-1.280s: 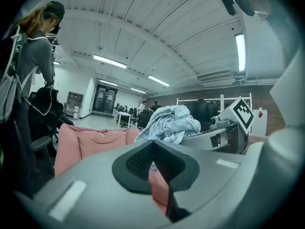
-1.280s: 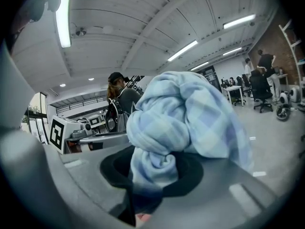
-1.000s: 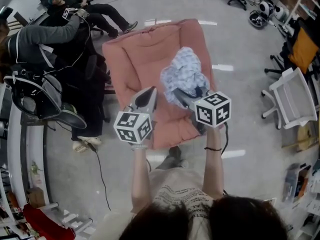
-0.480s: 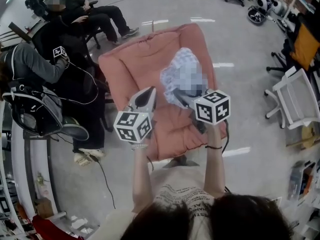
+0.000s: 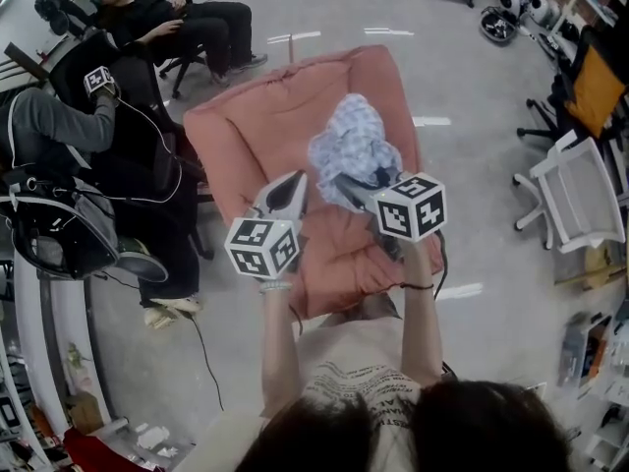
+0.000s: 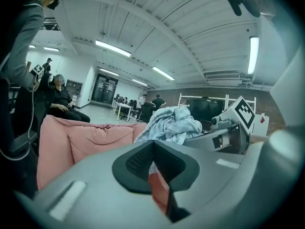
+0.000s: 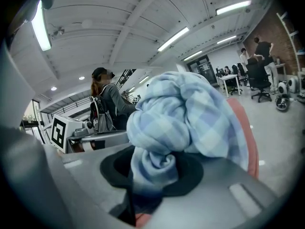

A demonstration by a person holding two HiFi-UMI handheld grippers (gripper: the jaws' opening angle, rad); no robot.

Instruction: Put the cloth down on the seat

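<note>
A light blue checked cloth hangs bunched above the pink padded seat. My right gripper is shut on the cloth, whose lower folds are pinched between the jaws while the rest billows up over them. My left gripper hovers beside it over the seat's left half. Its jaws are shut with nothing between them. From the left gripper view the cloth and the seat's back cushion lie ahead.
Seated people and a person in grey with black chairs crowd the seat's left side. A white chair and an orange-backed chair stand at the right. A cable runs over the floor at the lower left.
Both grippers hold their places over the seat, the cloth still bunched in the right one. The person in grey has drawn an arm with a marker cube back to the left.
</note>
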